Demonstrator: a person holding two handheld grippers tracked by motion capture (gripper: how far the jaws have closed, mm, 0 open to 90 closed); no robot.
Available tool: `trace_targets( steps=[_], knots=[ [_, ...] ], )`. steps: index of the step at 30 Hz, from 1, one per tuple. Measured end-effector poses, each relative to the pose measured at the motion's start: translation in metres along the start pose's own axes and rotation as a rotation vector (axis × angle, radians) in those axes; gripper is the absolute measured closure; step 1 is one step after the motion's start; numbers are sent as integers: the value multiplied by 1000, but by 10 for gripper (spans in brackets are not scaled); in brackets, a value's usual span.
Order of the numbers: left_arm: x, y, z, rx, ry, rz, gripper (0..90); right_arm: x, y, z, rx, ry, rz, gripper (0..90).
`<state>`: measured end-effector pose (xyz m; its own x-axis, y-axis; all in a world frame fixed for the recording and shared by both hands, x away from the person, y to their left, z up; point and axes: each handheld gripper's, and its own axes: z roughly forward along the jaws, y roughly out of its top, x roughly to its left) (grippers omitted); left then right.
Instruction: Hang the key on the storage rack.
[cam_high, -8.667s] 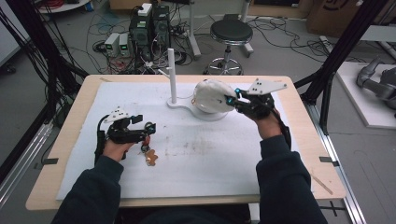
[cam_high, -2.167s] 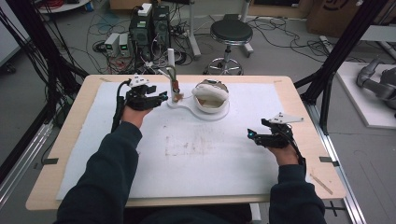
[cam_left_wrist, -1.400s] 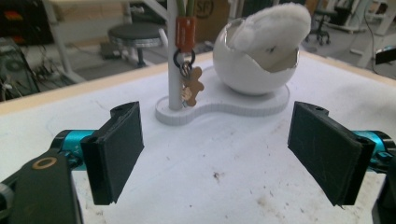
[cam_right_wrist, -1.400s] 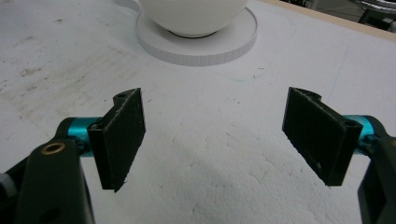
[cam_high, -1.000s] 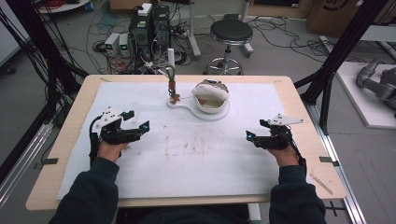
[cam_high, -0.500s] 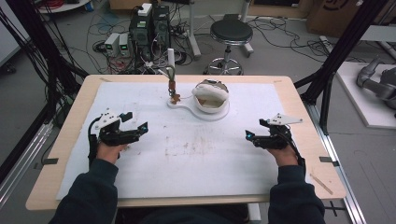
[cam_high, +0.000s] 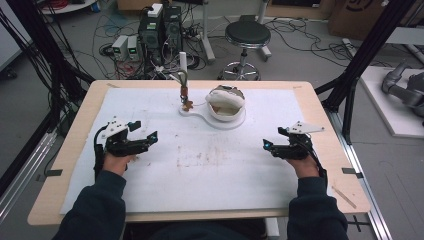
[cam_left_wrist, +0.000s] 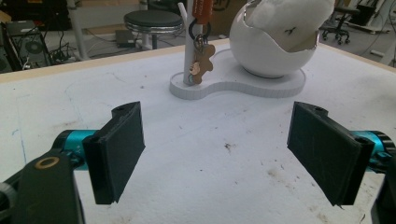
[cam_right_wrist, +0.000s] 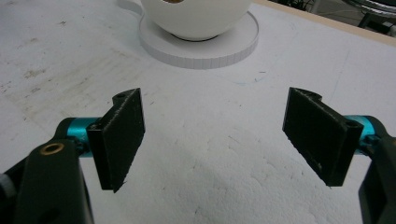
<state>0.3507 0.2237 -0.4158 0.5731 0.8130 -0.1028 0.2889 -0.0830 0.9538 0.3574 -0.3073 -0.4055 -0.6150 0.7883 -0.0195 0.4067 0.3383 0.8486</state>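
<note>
I hold my left gripper (cam_high: 145, 139) and my right gripper (cam_high: 272, 146) low over the white mat (cam_high: 210, 170), one at each side, jaws spread wide and gripping nothing; I judge this a resting pose, well clear of the work at the far middle. There a white stand (cam_high: 202, 112) carries a thin post (cam_left_wrist: 186, 42) with a set of keys (cam_left_wrist: 201, 60) hanging from it, so they dangle free. Beside the post, on the same base, sits a round white bowl (cam_high: 226, 102), tilted open; what lies inside I cannot tell.
</note>
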Motion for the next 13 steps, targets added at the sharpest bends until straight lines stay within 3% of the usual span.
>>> trace_targets(
  steps=[13],
  knots=[
    [2, -1, 1, 10, 6, -4, 191, -1, 0, -1, -5, -2, 7, 214]
  ],
)
